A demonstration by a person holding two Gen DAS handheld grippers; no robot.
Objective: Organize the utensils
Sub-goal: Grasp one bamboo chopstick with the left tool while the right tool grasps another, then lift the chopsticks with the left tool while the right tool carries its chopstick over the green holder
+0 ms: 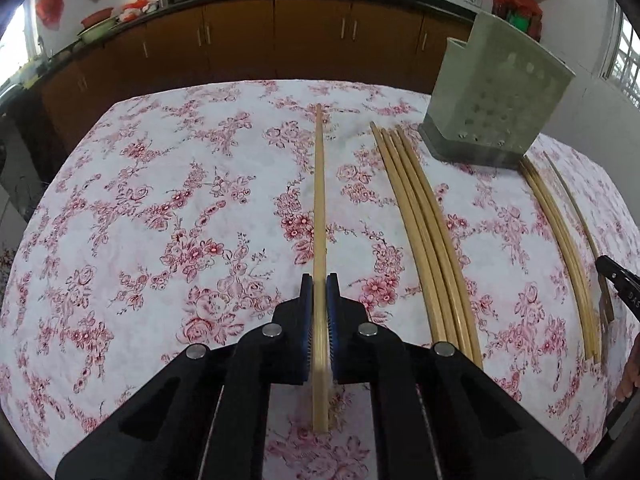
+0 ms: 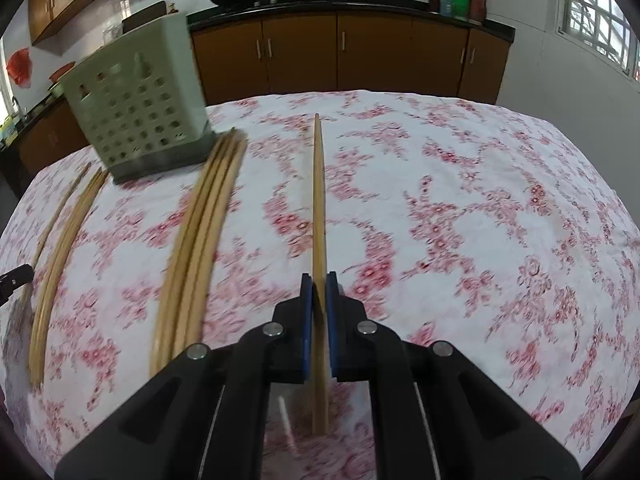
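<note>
My left gripper is shut on a bamboo chopstick that points straight ahead over the floral tablecloth. My right gripper is shut on another bamboo chopstick, also pointing ahead; that view is motion-blurred. A pale green perforated utensil holder stands at the far right of the left wrist view and shows at the far left of the right wrist view. A bundle of several chopsticks lies beside it, also in the right wrist view. A second group of chopsticks lies further right, also seen from the right wrist.
The table is round, with its far edge in front of brown kitchen cabinets. The other gripper's black tip shows at the right edge of the left wrist view, and at the left edge of the right wrist view.
</note>
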